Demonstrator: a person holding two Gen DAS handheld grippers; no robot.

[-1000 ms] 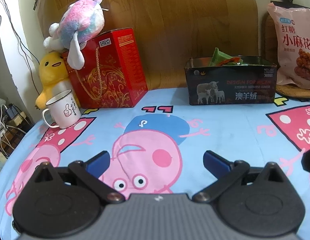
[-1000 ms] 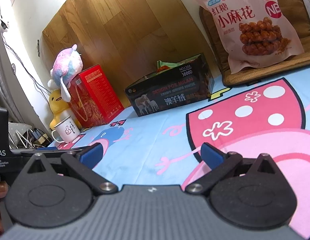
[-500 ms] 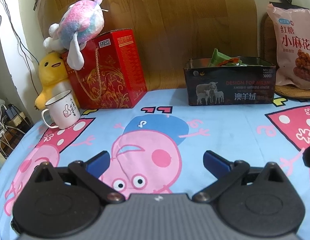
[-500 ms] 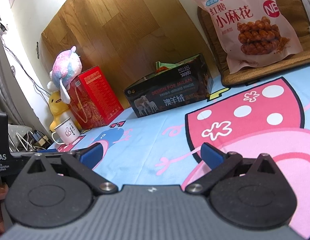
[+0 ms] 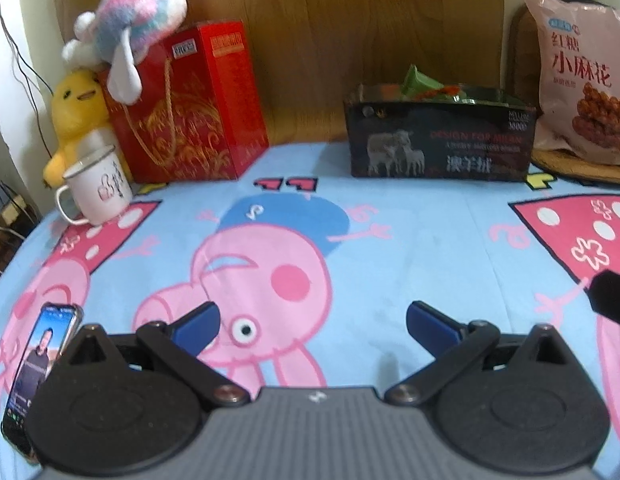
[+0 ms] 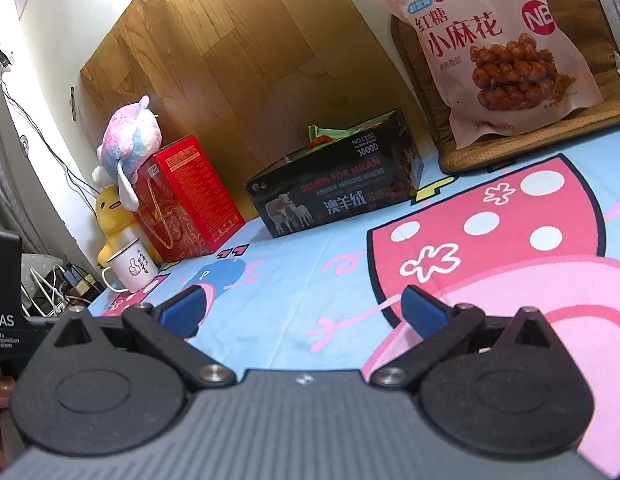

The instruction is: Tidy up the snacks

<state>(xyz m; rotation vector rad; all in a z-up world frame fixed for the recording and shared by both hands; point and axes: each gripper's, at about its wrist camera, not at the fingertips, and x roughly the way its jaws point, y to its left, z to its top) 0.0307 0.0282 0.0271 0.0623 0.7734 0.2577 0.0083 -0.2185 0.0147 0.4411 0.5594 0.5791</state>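
Note:
A dark cardboard box (image 5: pixel 439 148) with green and orange snack packets inside stands at the back of the cartoon-print cloth; it also shows in the right wrist view (image 6: pixel 333 196). A large pink snack bag (image 5: pixel 581 80) leans against the wall at the back right on a woven mat, and is seen in the right wrist view (image 6: pixel 493 44) too. My left gripper (image 5: pixel 313 322) is open and empty, low over the cloth. My right gripper (image 6: pixel 302 312) is open and empty, also low over the cloth.
A red gift box (image 5: pixel 190 108) with a pastel plush (image 5: pixel 138 8) on top stands back left, beside a yellow duck plush (image 5: pixel 76 112) and a white enamel mug (image 5: pixel 98 188). A lit phone (image 5: pixel 38 364) lies at the near left edge.
The left gripper has pulled back and tilted down a little, bringing the phone into view at lower left. The right gripper has barely shifted. Both stay open.

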